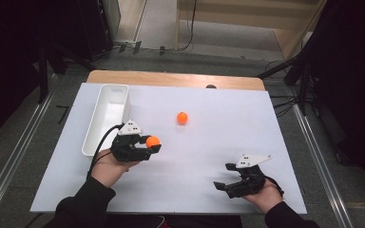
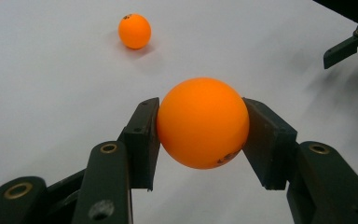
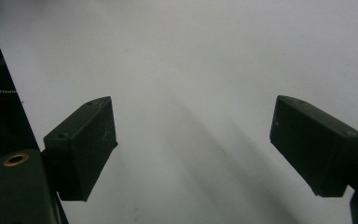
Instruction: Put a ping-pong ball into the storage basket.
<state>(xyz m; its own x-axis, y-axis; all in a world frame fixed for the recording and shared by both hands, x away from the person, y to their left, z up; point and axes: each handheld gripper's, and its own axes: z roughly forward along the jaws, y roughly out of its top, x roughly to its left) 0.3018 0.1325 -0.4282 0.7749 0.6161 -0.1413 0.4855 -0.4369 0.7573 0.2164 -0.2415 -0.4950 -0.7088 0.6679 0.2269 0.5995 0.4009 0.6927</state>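
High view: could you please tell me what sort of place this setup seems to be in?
Probably a lab or workshop recording station: a table under a white sheet, cables trailing over grey carpet, dark curtains at the sides, and a hand-held left gripper clamping an orange ball.

We note a wooden table (image 1: 176, 79) whose top is almost wholly covered by a white sheet (image 1: 228, 156), the bare wood showing only as a strip along the upper edge of the frame. On the sheet a white oblong tray (image 1: 105, 118) lies at the left of centre, its long side running towards the upper edge. An orange ball (image 1: 182, 118) rests on the sheet near the middle of the frame, well apart from the tray.
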